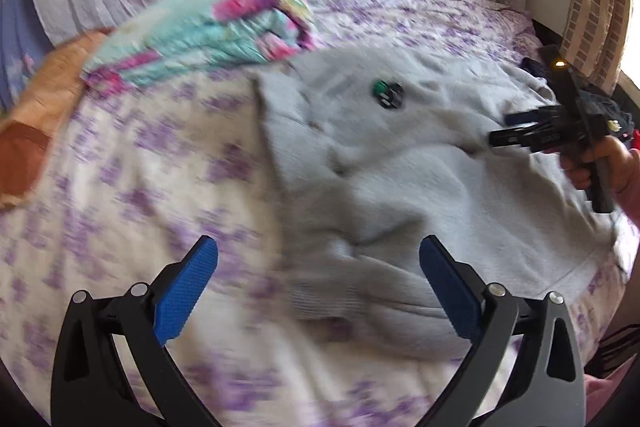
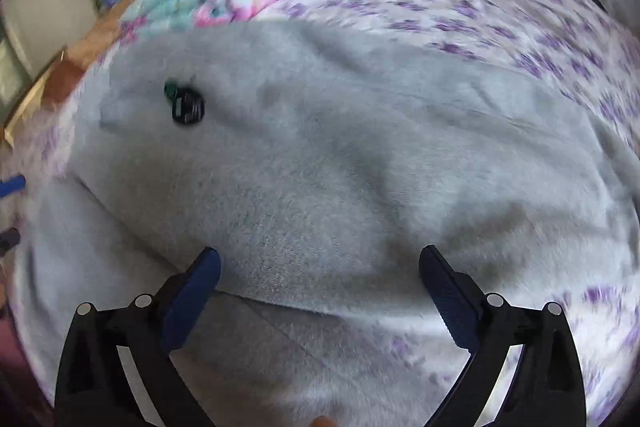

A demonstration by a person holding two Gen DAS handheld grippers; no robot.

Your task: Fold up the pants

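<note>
Both claws wide, holding nothing: left claw point(image 1: 319, 287), right claw point(image 2: 320, 291). Grey pants point(image 2: 320, 167) lie ahead on bed point(image 2: 520, 27). Pinch one edge layer cleanly, lift evenly.

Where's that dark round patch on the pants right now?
The patch sits on the far half of the grey pants, just this side of the floral pillow; the right wrist view shows it upper left.
</note>
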